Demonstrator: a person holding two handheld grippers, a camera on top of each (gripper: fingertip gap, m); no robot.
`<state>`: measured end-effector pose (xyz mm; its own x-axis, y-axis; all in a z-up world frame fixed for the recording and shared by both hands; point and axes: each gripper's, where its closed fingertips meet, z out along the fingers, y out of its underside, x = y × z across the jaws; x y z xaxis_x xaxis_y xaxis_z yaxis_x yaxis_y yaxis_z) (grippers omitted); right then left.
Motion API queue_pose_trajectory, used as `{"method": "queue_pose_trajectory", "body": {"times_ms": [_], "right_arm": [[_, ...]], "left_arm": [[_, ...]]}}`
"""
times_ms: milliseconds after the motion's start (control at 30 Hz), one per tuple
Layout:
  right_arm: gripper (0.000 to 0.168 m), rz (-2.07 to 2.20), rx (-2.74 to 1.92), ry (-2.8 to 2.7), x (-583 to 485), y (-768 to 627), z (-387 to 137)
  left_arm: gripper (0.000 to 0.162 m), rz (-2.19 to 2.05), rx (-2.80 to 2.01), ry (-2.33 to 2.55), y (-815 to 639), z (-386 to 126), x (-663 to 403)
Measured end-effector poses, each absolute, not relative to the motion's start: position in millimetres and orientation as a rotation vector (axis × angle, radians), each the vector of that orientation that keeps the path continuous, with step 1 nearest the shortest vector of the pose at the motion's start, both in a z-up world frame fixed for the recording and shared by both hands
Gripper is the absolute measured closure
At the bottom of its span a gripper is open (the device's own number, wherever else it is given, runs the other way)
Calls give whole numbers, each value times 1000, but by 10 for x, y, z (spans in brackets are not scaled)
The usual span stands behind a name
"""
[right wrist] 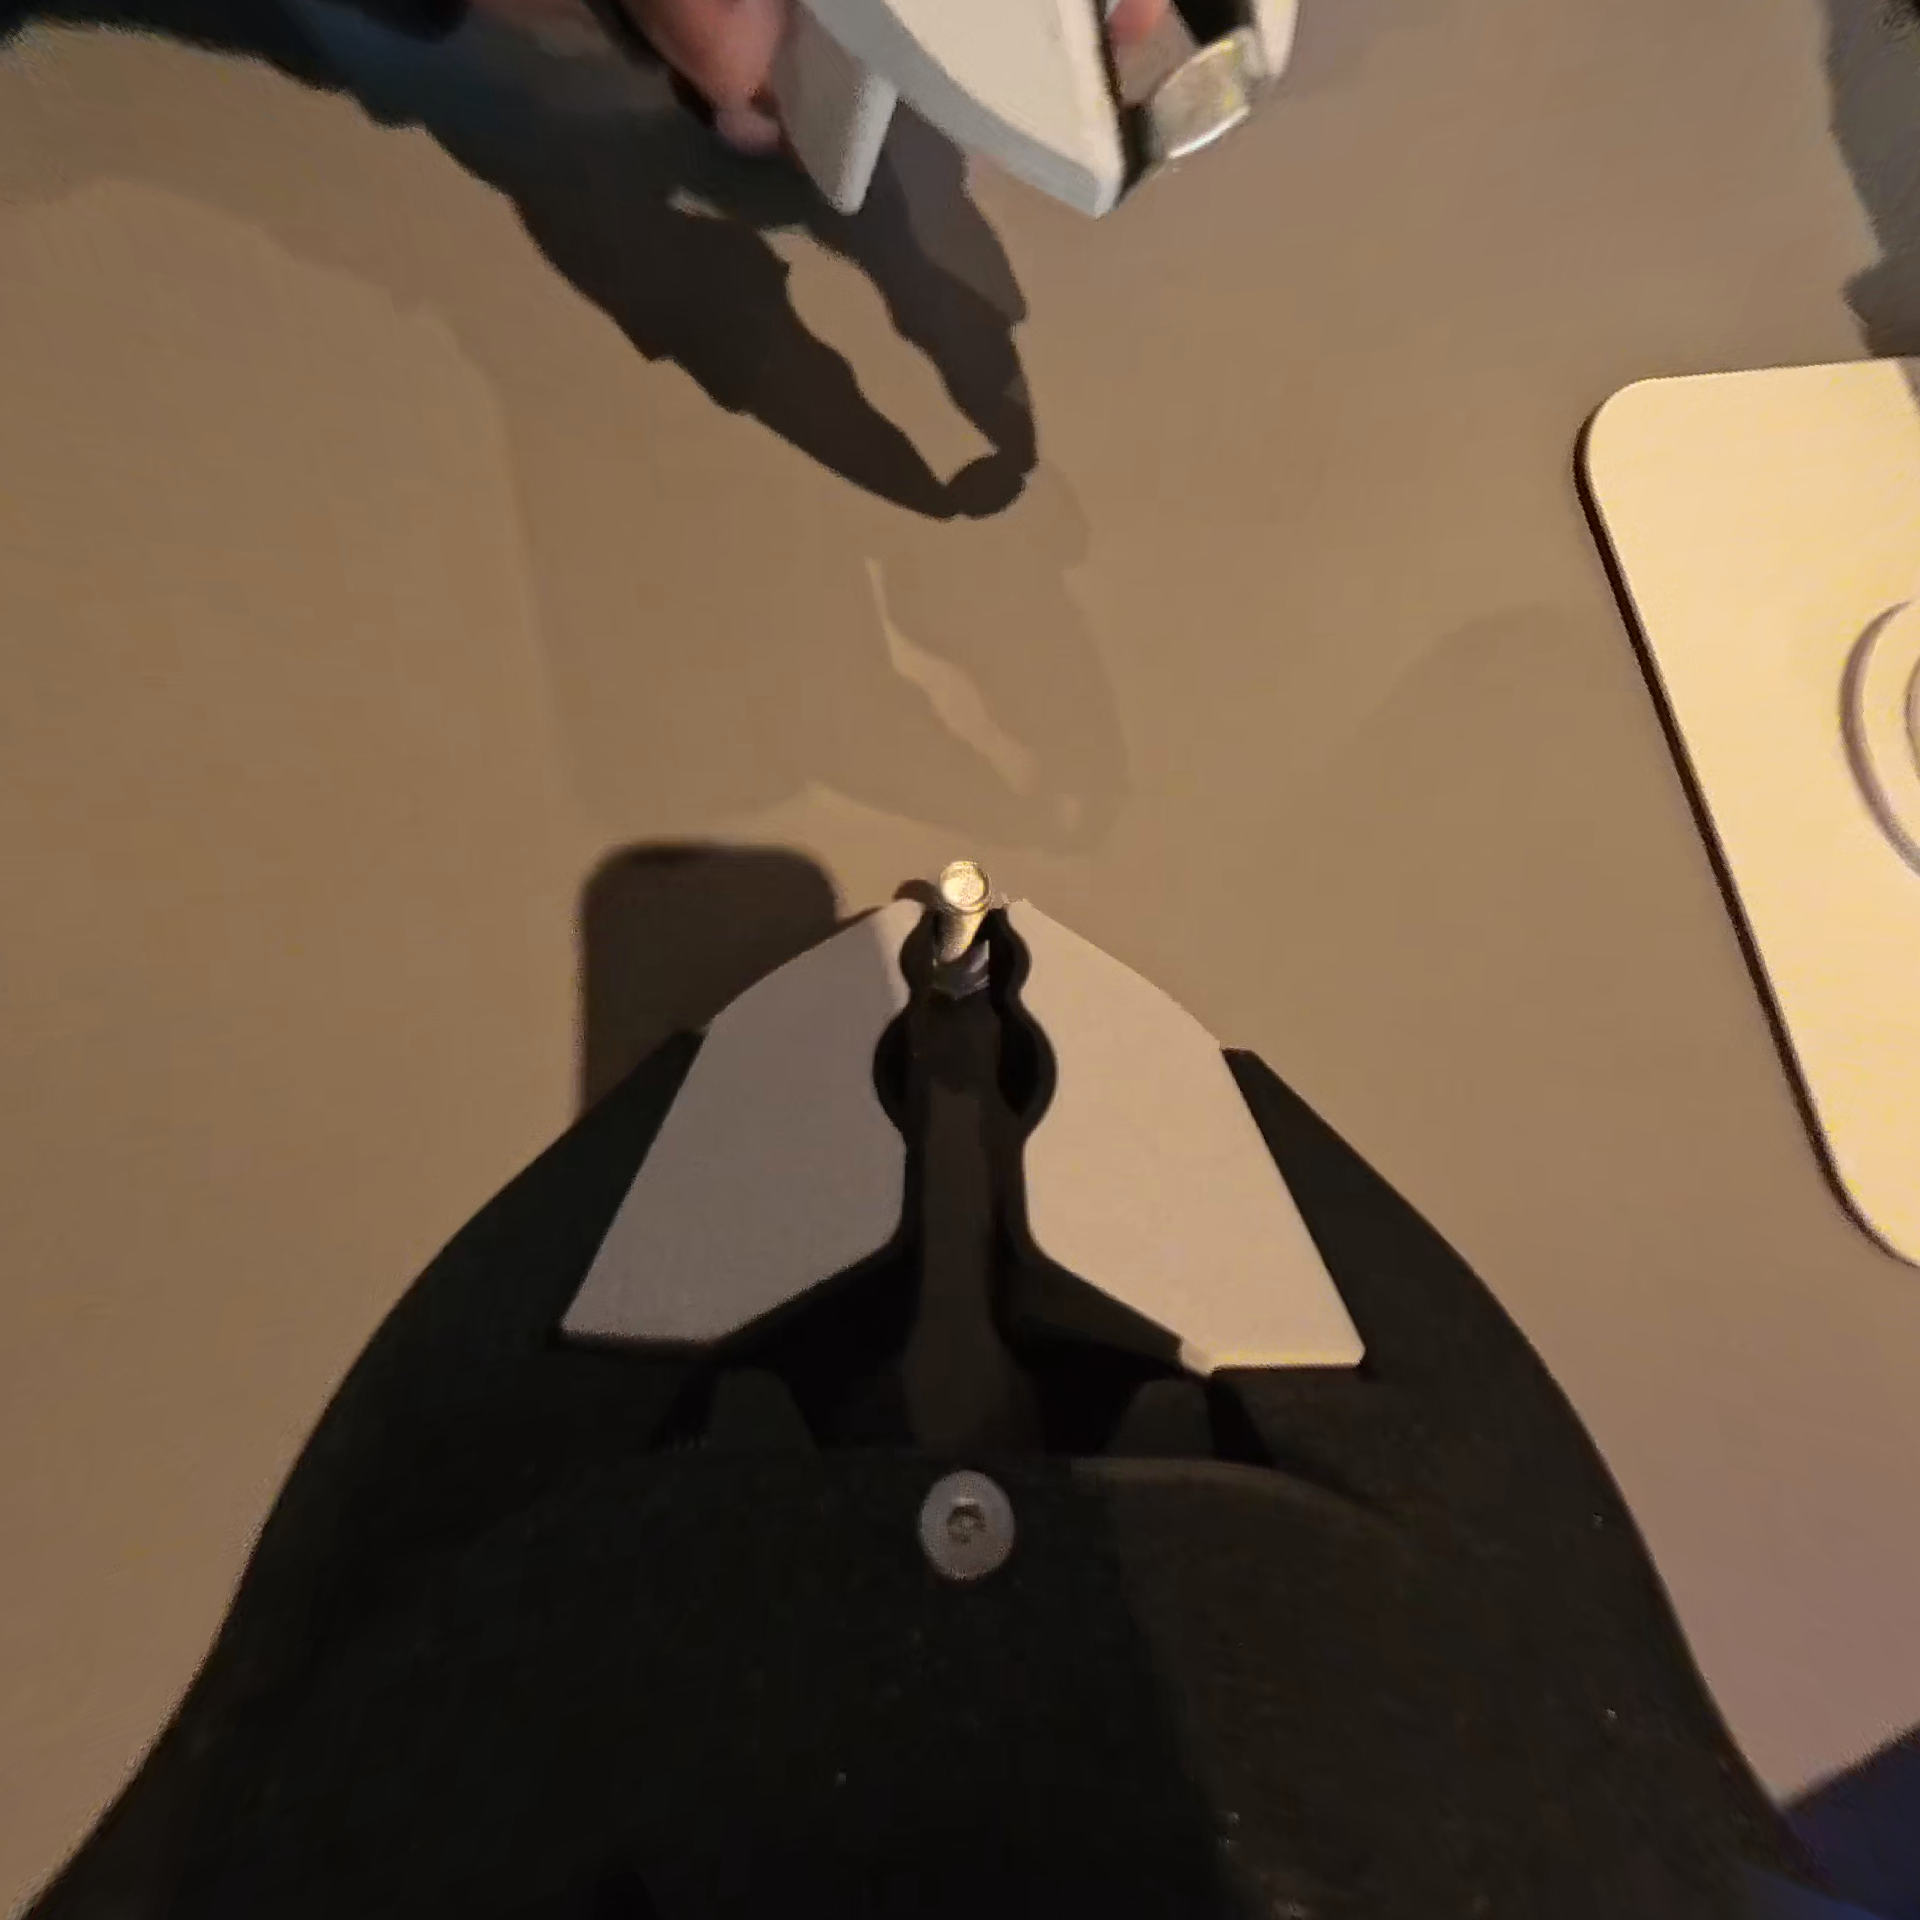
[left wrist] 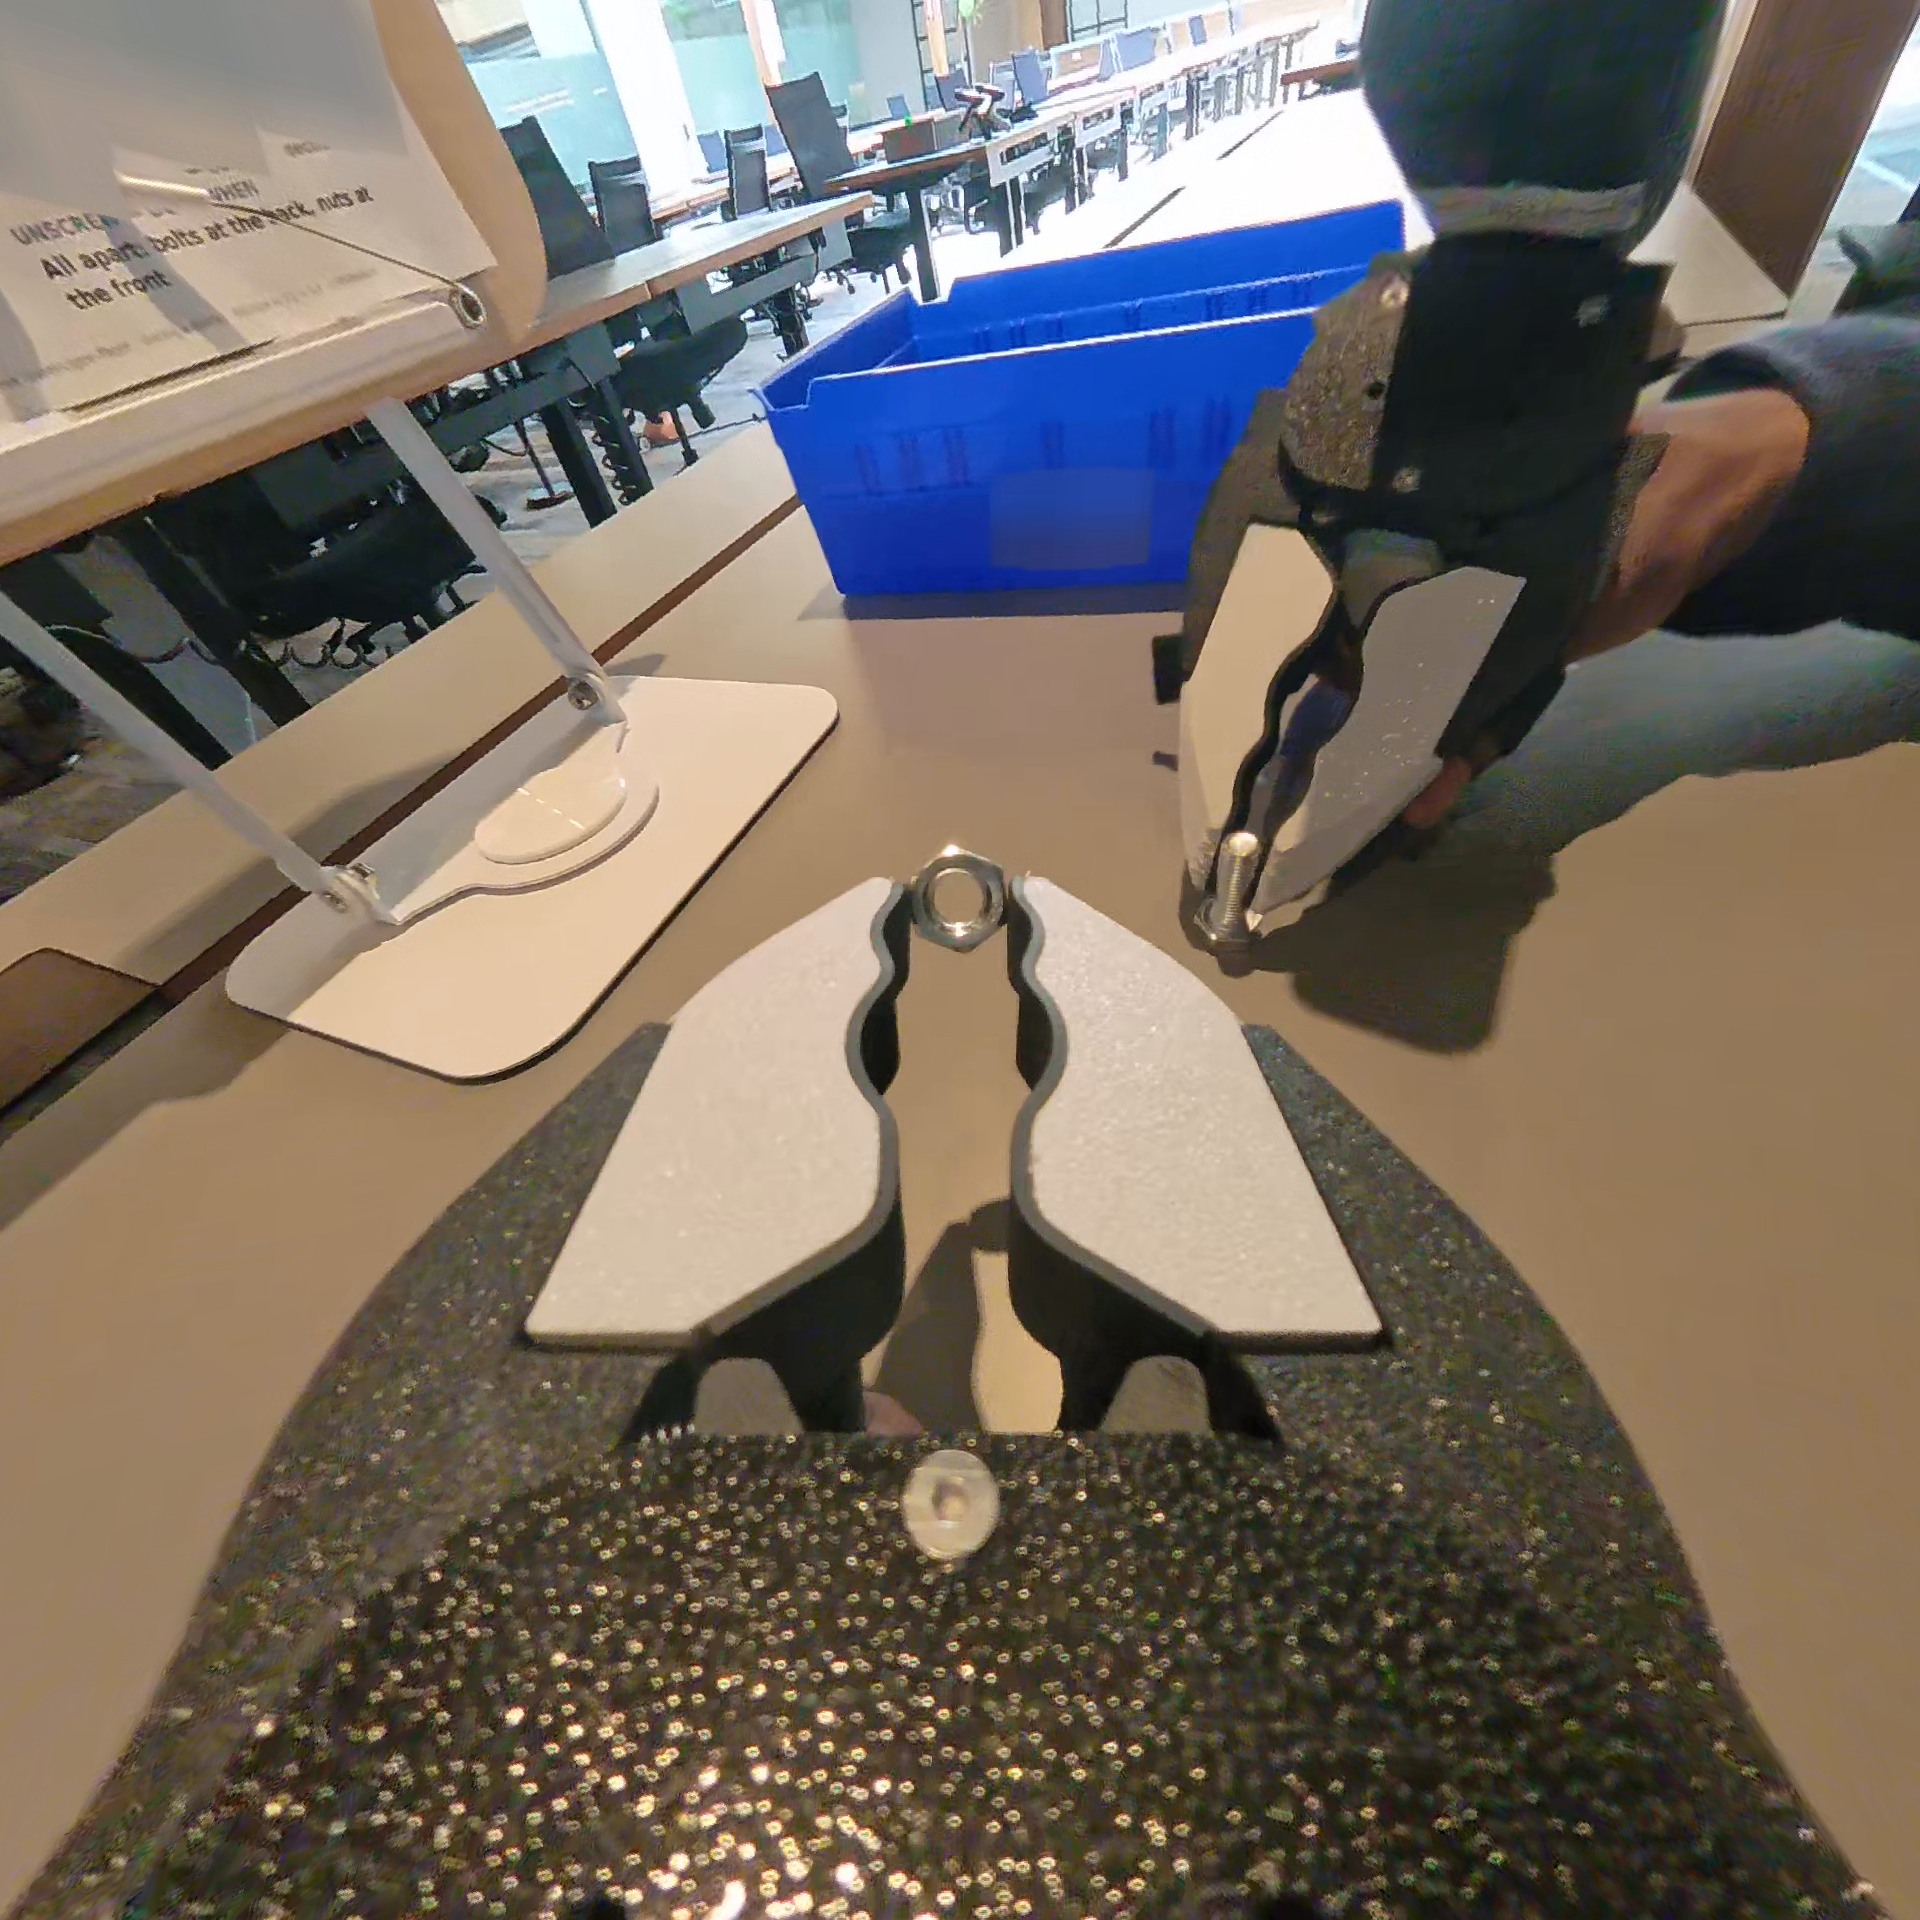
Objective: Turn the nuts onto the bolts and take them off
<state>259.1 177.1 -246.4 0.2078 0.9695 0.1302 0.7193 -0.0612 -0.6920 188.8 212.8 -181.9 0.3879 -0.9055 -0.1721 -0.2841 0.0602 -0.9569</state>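
Left tongs point(left wrist: 956, 899) pinch a hex nut point(left wrist: 954, 900); right tongs point(right wrist: 964, 914) clamp an upright bolt point(right wrist: 962, 904) (head on the worktop point(left wrist: 1558, 1195)).

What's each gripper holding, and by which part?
Left gripper: nut, pinched by its outer flats at the tips. Right gripper: bolt, gripped on the shank.

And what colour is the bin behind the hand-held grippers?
Bright blue bin, seen best in the left wrist view.
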Motion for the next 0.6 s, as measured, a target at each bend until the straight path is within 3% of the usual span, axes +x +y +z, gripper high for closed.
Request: {"method": "queue_pose_trajectory", "body": {"times_ms": [367, 600], "right_arm": [[159, -130, -1860, -2275, 2442, 1785, -2520], [160, -160, -1902, -2406, 2313, 1763, -2635]], "left_arm": [[145, -604, -1474, 1029, 2285, -1697, 1663], [145, -629, -1489, 937, 2392, -1637, 1478]]}}
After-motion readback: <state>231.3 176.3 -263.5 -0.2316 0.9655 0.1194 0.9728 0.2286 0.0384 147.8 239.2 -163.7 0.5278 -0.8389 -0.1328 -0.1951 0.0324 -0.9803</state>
